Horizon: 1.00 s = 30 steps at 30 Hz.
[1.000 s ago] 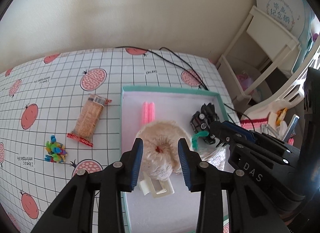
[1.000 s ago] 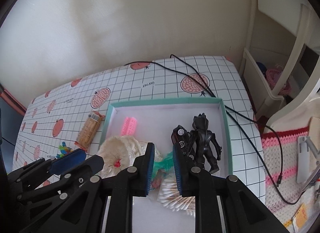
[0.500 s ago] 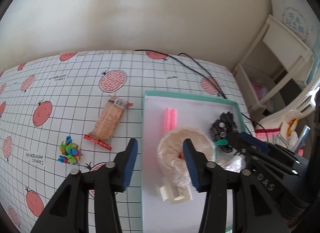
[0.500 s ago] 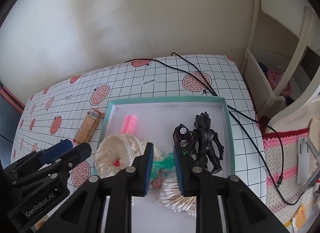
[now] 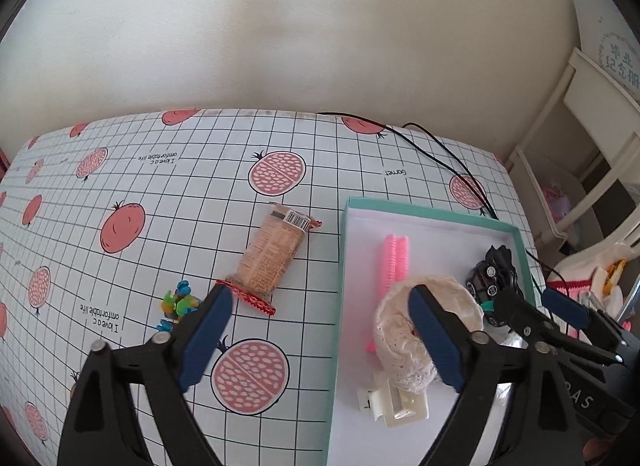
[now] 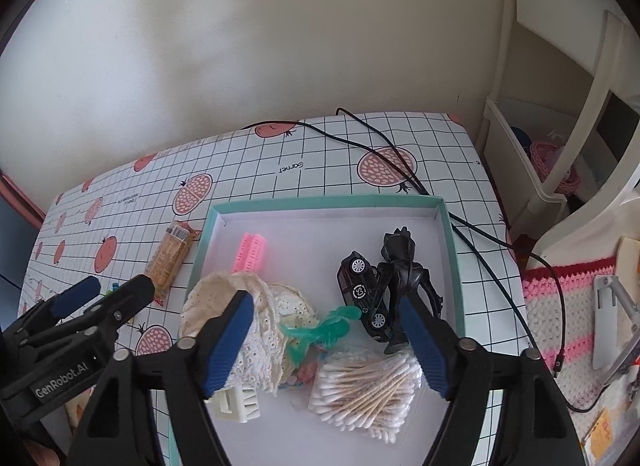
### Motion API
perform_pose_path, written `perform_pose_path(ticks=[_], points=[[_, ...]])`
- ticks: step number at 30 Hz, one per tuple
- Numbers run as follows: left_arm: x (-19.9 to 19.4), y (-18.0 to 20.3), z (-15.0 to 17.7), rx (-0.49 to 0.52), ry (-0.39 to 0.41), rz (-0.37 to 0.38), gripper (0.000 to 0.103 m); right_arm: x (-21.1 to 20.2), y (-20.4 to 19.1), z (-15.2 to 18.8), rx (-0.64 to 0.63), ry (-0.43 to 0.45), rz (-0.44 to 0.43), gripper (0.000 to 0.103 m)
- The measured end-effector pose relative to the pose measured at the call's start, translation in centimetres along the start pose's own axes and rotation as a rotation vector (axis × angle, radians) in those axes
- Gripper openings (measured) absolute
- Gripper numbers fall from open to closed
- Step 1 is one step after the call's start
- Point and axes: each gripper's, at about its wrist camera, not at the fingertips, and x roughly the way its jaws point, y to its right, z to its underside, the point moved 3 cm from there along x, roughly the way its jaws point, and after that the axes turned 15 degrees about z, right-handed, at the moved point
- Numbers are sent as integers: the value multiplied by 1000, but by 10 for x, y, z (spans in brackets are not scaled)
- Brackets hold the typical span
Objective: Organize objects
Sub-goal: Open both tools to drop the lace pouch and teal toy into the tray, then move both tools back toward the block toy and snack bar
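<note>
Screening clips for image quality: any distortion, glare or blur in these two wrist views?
Left wrist view: strong fisheye bending of the tablecloth grid, dark corner vignette; the snack packet is sharp. Right wrist view: same barrel curve, the teal box edges bow; soft daylight, no harsh glare; the cotton swabs are crisp, and the shelf at the right rim is stretched.

I am in somebody's home, likely a child's corner: the table (image 5: 168, 201) wears a grid cloth printed with pomegranates, a white shelf unit (image 6: 536, 153) stands by the plain wall, and a crocheted blanket (image 6: 560, 306) (pink, white, red stripes) lies at my right.
</note>
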Motion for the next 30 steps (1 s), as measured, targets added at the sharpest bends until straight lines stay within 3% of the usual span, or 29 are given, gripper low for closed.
perform_pose_path(ticks=[10,25,30], points=[[0,-6,-1,-16,15,-24,102,0,3,-1,-1,22,10,103],[-4,-11,-3,-15,16,-15,103,0,1,-3,-27,27,1,103],[-4,-31,-4,-46,5,-19,103,-2,-5,-4,-42,31,10,103]])
